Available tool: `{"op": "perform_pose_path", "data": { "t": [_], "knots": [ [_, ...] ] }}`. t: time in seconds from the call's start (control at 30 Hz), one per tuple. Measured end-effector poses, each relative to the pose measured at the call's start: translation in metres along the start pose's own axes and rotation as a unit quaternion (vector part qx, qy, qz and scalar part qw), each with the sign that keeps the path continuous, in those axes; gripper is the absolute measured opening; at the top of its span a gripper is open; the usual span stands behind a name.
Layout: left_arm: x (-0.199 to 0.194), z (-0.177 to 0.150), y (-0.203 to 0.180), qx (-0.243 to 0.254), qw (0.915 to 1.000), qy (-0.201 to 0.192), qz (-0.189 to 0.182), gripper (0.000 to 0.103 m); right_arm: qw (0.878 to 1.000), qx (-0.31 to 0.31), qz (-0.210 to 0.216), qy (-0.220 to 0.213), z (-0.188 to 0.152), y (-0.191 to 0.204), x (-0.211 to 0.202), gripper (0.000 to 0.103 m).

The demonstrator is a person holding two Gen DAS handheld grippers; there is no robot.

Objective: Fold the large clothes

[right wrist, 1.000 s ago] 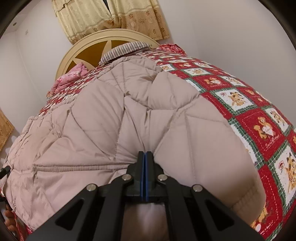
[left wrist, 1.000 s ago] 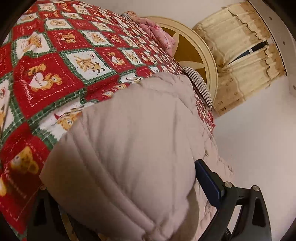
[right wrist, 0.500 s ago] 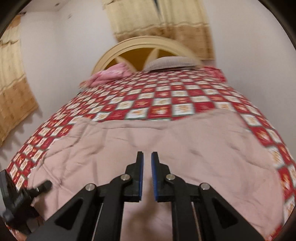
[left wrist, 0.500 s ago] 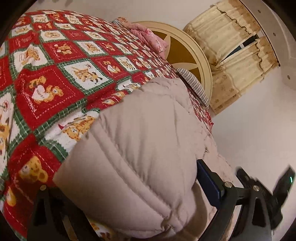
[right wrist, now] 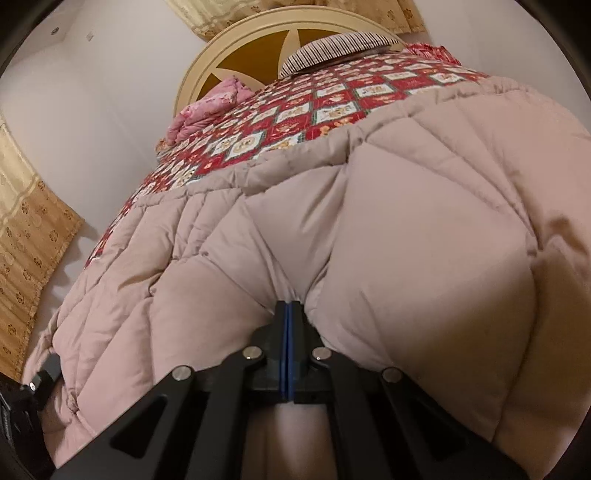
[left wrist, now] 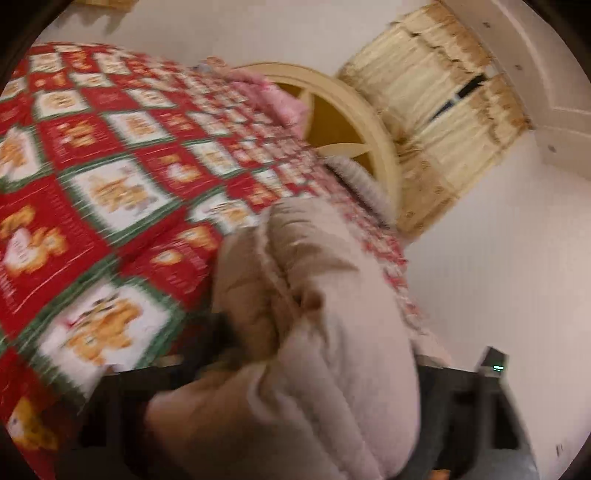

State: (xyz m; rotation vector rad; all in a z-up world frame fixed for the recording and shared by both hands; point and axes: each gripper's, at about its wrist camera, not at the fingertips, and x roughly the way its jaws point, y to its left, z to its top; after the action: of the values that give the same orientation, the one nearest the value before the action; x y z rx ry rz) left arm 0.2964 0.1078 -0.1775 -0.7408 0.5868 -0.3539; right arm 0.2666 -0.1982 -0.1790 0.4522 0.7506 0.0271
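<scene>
A large beige quilted down coat [right wrist: 369,229] lies across the near end of a bed with a red patchwork bedspread [right wrist: 295,107]. My right gripper [right wrist: 289,308] is shut on a pinch of the coat's near edge. In the blurred left wrist view the coat [left wrist: 325,332] bulges up between the jaws of my left gripper [left wrist: 317,369]; its fingers stand far apart with the fabric bunched between them. The left gripper also shows at the left edge of the right wrist view [right wrist: 33,384], at the coat's left end.
A cream round headboard [right wrist: 258,33], a striped pillow [right wrist: 340,44] and a pink folded blanket [right wrist: 207,107] are at the bed's far end. Yellow curtains [left wrist: 443,122] hang behind. White walls flank the bed.
My right gripper opened half a second ago above the flat coat, then dropped and shut on its near edge. My left gripper moved fast; the coat bunched up more.
</scene>
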Motion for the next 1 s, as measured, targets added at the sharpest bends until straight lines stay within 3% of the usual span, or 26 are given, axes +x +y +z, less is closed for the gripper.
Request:
{"op": "perform_pose_path", "data": {
  "t": [0.1,0.2,0.3,0.4,0.6,0.7,0.77,0.87,0.93,1.0],
  "knots": [
    [-0.013,0.006,-0.010,0.021,0.9983,0.003,-0.053,0.035,1.000,0.006,0.000,0.001,-0.002,0.004,-0.001,0.000],
    [-0.026,0.011,-0.020,0.031,0.9952,0.008,-0.093,0.028,0.998,0.055,0.017,0.005,-0.006,-0.002,-0.002,0.000],
    [-0.042,0.020,-0.034,0.047,0.9915,0.014,-0.121,0.027,0.989,0.137,0.057,0.012,-0.020,-0.003,-0.005,0.000],
    [-0.069,0.031,-0.055,0.104,0.9858,0.002,-0.132,0.027,0.982,0.172,0.079,0.018,-0.037,0.013,-0.009,0.000],
    [-0.116,0.047,-0.080,0.198,0.9708,-0.004,-0.135,0.027,0.973,0.171,0.142,0.056,-0.081,0.096,-0.004,0.001],
    [-0.124,0.041,-0.085,0.241,0.9629,-0.001,-0.121,0.027,0.972,0.142,0.171,0.076,-0.091,0.127,0.003,0.000],
    [-0.128,0.037,-0.090,0.259,0.9572,0.001,-0.129,0.027,0.974,0.123,0.169,0.086,-0.086,0.134,0.002,0.001],
    [-0.129,0.030,-0.105,0.281,0.9480,0.001,-0.150,0.027,0.973,0.129,0.170,0.091,-0.073,0.123,-0.020,0.014],
    [-0.125,0.021,-0.120,0.302,0.9401,0.005,-0.159,0.027,0.976,0.127,0.169,0.059,-0.063,0.109,-0.047,0.024],
    [-0.118,0.008,-0.140,0.328,0.9292,0.016,-0.169,0.027,0.979,0.123,0.160,0.002,-0.050,0.086,-0.084,0.049]
  ]
}}
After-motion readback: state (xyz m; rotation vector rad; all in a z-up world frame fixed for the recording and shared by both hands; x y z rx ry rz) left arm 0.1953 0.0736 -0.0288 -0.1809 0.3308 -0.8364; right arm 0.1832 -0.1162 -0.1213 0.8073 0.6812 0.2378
